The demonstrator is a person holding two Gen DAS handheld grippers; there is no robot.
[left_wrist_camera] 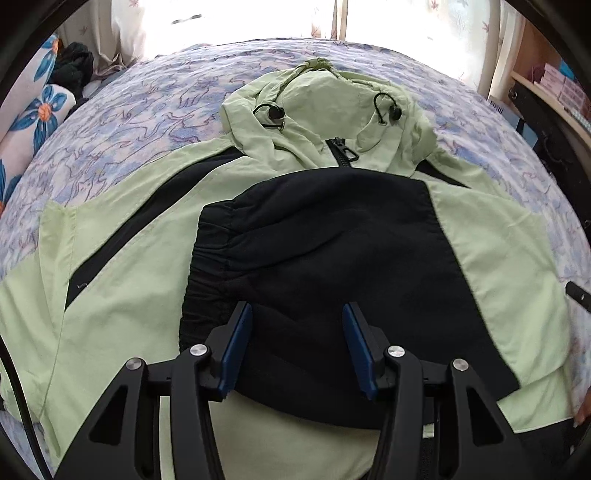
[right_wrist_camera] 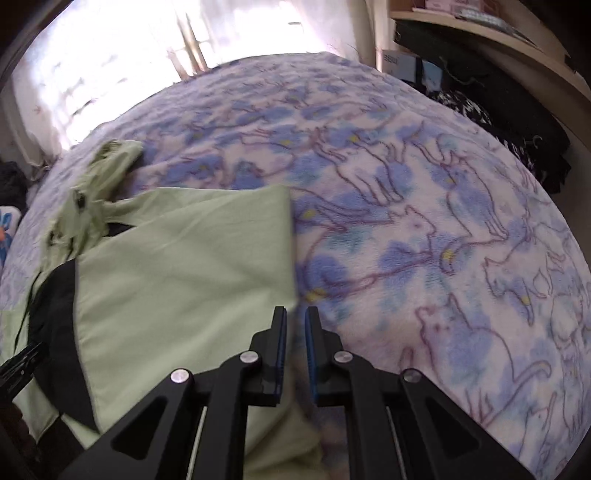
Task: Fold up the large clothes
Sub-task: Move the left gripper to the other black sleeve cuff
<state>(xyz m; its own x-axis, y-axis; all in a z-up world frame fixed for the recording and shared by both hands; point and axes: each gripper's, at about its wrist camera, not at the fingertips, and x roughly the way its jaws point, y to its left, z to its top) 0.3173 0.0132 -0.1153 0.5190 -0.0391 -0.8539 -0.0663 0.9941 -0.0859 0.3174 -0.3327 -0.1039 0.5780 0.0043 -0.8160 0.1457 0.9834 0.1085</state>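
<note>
Pale green and black nylon fills pretty much everything in front of my left tongs [left_wrist_camera: 297, 314] right now. They're spread apart, blue pads [left_wrist_camera: 236, 345] hanging over the black fabric without pinching any of it, so nothing's held on that side. Directly under and just ahead of them is the black sleeve [left_wrist_camera: 332, 258], folded across the chest of the jacket [left_wrist_camera: 140, 280], with its gathered elastic cuff off to the left of my pads. Further out past the sleeve there's the black zipper [left_wrist_camera: 341, 147], then the rumpled hood [left_wrist_camera: 325, 92] with its two black drawcord toggles at the far end. The jacket lies flat, front up, on the bed [left_wrist_camera: 147, 110], which has a fleecy blue and lilac cat-print cover.

My right tongs [right_wrist_camera: 296, 314] are squeezed nearly shut, only a thin slit between the pads. They sit right at the jacket's side edge [right_wrist_camera: 291, 258], and the green cloth runs down below them, but that bit is blurry, so I honestly can't tell if the fabric is actually caught in there or just lying underneath. To the left of these tongs is the green panel of the jacket with a black strip beyond it, and the hood bunched up far off at the upper left. To the right and ahead it's just bedcover, all the way to the window [right_wrist_camera: 147, 44] at the far side and some wooden shelves [right_wrist_camera: 498, 33] at the upper right.
</note>
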